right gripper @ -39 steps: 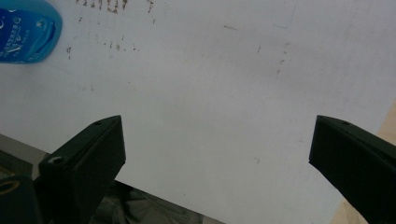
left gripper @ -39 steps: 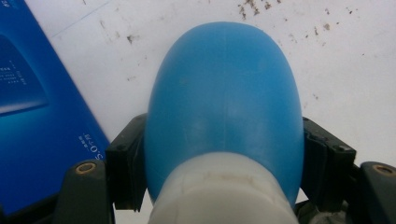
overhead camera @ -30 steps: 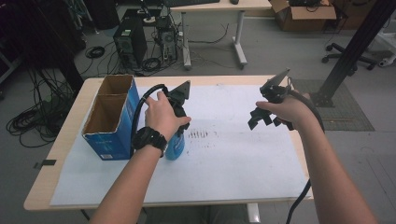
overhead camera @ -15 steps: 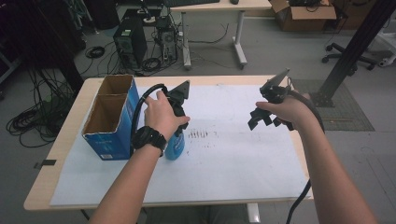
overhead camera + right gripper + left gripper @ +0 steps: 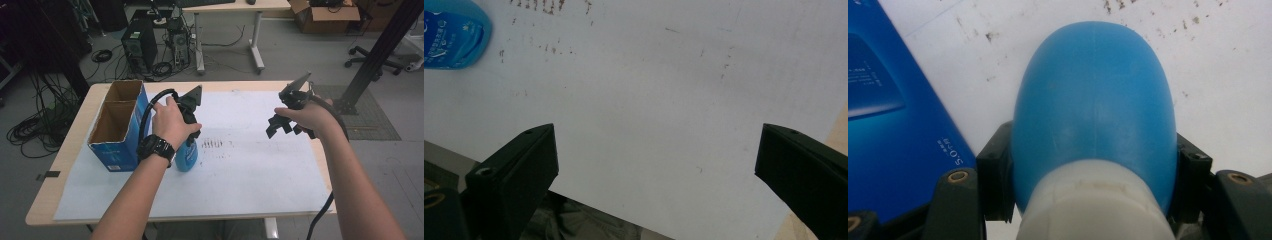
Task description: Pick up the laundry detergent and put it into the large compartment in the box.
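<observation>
Now my left gripper (image 5: 192,131) clamps its jaws on the blue bottle (image 5: 186,156), upright on the table's white sheet (image 5: 250,170) beside the blue box (image 5: 120,127); my right gripper (image 5: 282,125) hovers, jaws wide apart.

A wooden desk (image 5: 65,165) has a big white sheet (image 5: 250,175) on top, with small dark marks (image 5: 212,144) on it. Behind, on the grey floor (image 5: 300,55), stand computer towers (image 5: 136,47), tangled cables (image 5: 30,132), another table (image 5: 230,7) and a cardboard box (image 5: 325,9).
</observation>
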A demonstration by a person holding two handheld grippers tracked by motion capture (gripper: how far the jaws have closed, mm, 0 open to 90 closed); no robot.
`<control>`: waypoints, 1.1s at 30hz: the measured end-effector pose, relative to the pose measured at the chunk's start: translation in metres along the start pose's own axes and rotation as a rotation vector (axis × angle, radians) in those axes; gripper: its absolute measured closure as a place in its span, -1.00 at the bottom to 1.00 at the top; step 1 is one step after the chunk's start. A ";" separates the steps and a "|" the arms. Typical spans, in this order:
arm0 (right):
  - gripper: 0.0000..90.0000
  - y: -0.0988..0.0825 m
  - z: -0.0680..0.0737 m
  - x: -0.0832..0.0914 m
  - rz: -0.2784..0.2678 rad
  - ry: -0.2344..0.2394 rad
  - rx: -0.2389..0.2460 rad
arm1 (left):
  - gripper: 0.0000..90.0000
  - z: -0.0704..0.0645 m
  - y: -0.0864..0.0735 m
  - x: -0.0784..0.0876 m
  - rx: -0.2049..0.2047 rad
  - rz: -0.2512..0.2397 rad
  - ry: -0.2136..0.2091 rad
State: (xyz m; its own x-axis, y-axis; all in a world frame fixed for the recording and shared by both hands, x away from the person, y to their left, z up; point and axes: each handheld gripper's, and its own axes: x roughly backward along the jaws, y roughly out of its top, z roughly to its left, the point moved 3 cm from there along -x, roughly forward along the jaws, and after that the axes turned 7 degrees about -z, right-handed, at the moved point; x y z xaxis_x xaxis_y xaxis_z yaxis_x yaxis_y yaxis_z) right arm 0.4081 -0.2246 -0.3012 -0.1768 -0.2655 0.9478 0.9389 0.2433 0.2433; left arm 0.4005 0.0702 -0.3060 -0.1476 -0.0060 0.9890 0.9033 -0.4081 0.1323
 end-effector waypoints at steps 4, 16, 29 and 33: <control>-0.91 0.000 0.002 0.002 -0.003 0.001 0.003 | -0.17 0.002 -0.001 0.012 -0.005 -0.003 0.003; -0.91 0.001 0.011 0.007 -0.007 0.008 0.012 | -0.17 0.012 -0.004 0.054 -0.001 -0.032 -0.014; -0.91 0.004 0.013 0.011 -0.010 0.013 0.013 | -0.17 0.018 0.004 0.103 -0.001 -0.056 0.000; -0.91 0.005 0.011 0.010 -0.009 0.013 0.011 | -0.17 0.020 0.006 0.115 0.001 -0.061 0.006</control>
State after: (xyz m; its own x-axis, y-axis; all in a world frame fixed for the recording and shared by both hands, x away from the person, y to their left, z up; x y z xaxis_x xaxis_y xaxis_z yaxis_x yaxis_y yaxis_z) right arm 0.4074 -0.2156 -0.2881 -0.1816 -0.2797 0.9428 0.9341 0.2507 0.2543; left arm 0.3975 0.0855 -0.1904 -0.2050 0.0133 0.9787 0.8929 -0.4069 0.1926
